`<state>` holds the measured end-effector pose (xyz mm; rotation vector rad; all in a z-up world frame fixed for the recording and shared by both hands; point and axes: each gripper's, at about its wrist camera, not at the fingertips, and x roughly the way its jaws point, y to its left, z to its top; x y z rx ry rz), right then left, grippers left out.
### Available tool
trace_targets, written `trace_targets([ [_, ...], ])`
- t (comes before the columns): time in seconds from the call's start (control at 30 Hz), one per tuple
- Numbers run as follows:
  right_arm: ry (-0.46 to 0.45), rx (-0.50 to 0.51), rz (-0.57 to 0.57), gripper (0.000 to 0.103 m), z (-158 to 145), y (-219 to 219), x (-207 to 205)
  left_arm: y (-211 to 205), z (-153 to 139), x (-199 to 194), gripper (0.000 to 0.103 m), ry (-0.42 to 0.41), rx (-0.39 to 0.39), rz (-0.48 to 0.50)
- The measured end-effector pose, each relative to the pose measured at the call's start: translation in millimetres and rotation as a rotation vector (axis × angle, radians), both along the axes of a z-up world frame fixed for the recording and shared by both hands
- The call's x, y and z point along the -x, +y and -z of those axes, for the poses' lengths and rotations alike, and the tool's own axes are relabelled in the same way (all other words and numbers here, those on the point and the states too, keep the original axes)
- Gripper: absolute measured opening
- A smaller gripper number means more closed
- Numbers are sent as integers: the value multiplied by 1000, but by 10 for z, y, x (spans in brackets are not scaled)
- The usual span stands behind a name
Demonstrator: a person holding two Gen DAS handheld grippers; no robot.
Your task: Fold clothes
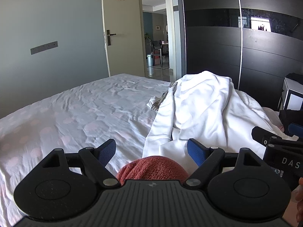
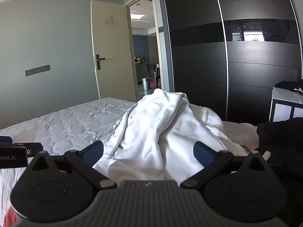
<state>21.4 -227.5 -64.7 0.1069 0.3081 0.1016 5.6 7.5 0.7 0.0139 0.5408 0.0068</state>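
A white garment (image 1: 200,109) lies heaped on the right side of the bed (image 1: 79,109), with a striped piece (image 1: 161,100) peeking out at its left edge. A rust-red towel-like cloth (image 1: 153,167) sits just below my left gripper (image 1: 151,151), whose blue pads stand wide apart with nothing between them. In the right wrist view the same white garment (image 2: 161,132) fills the middle, and my right gripper (image 2: 149,151) hovers open over its near hem. The right gripper's body (image 1: 280,151) shows at the right edge of the left view.
A dark wardrobe (image 1: 236,43) stands behind the bed. An open door (image 1: 121,28) leads to a hallway. A white cabinet (image 2: 287,106) with dark cloth on top is at the right. A black garment (image 2: 280,143) lies at the bed's right edge.
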Motion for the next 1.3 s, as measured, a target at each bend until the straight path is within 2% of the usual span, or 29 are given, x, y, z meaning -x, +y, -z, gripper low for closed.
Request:
trace_targets([
  [0.03, 1, -2, -3, 102, 0, -15, -14, 57, -49, -72, 98, 25, 20, -10],
  [0.17, 7, -8, -13, 102, -3, -76, -72, 2, -55, 66, 98, -43, -22, 2],
  [0.37, -26, 21, -8, 102, -2, 3, 12, -94, -17, 81, 98, -55, -40, 12],
  [0.47, -25, 21, -9, 102, 12, 26, 27, -78, -25, 99, 98, -64, -26, 12],
  [0.57, -28, 19, -5, 102, 19, 19, 23, -56, -19, 83, 98, -55, -8, 19],
  [0.73, -27, 22, -16, 102, 25, 17, 22, -79, -3, 81, 98, -55, -38, 15],
  [1.3, 14, 8, -34, 102, 44, 29, 1, -46, 28, 68, 98, -36, -32, 15],
])
